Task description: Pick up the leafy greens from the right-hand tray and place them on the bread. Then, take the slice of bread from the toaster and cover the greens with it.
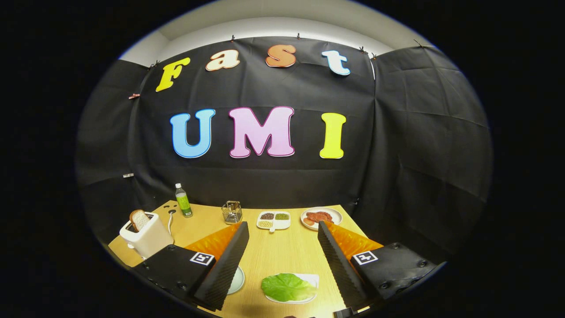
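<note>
Fingers [283, 234]: spread wide, holding nothing, above the worktop [282, 251]
Toaster [148, 236]: beyond the left finger, bread slice [139, 219] standing in it
Leafy greens [288, 287]: on a white tray [309, 282], low between the fingers, nearer the right one

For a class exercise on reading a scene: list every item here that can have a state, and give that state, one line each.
gripper: jaws open, holding nothing
leafy greens: flat on their tray, between the jaws, untouched
tray: on the table, under the greens
toaster: upright, cord trailing behind it
slice of bread: standing up out of the toaster slot
bottle: upright, capped
divided dish: compartments filled
</note>
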Available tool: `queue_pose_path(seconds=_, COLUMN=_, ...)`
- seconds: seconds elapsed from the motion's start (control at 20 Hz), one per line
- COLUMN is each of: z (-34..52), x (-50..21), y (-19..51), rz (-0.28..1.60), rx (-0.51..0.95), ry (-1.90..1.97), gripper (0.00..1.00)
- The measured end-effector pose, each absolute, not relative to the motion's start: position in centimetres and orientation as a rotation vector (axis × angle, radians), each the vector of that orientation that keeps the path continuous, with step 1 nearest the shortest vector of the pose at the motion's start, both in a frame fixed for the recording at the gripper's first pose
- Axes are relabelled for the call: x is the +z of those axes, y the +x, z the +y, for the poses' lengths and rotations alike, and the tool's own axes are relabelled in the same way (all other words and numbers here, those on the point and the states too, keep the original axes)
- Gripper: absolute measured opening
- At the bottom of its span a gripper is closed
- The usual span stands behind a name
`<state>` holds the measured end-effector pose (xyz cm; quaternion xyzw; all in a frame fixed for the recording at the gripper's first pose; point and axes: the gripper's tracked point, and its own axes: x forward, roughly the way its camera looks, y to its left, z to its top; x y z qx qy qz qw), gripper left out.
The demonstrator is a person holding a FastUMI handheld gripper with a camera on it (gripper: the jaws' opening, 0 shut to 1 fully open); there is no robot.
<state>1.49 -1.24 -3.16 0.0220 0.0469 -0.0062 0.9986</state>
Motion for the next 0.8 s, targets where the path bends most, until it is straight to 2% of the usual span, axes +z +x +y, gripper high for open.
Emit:
queue_pose_path(seconds=0.4, z=-2.4, x=-7.2, y=2.4, rz=0.183, rx=-0.004, ry=0.044, gripper=0.98)
queue_pose_path(seconds=0.8, z=-1.2, x=-16.2, y=4.0, rz=0.418, rx=0.090, ry=0.030, gripper=0.98)
